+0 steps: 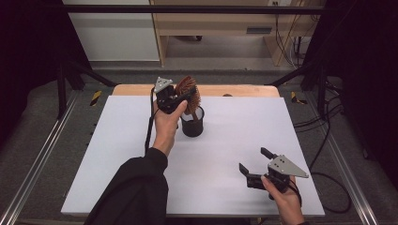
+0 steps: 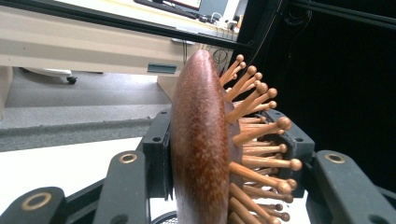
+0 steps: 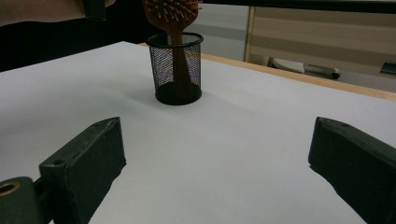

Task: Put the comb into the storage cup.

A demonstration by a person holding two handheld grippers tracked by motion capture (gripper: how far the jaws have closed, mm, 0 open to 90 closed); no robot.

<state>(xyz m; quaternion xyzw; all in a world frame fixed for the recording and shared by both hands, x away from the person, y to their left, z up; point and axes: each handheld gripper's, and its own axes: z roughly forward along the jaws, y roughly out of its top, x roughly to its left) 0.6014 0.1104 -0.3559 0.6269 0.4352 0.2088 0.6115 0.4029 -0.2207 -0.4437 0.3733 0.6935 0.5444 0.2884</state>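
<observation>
I see my left gripper point(image 1: 180, 101), upper centre of the high view, with jaws clamped on the head of the wooden hairbrush point(image 1: 188, 91); its handle stands in the black mesh cup point(image 1: 193, 123) on the bench point(image 1: 117, 140). Right gripper point(image 1: 256, 164), lower right, jaws spread wide, holding nothing.
</observation>
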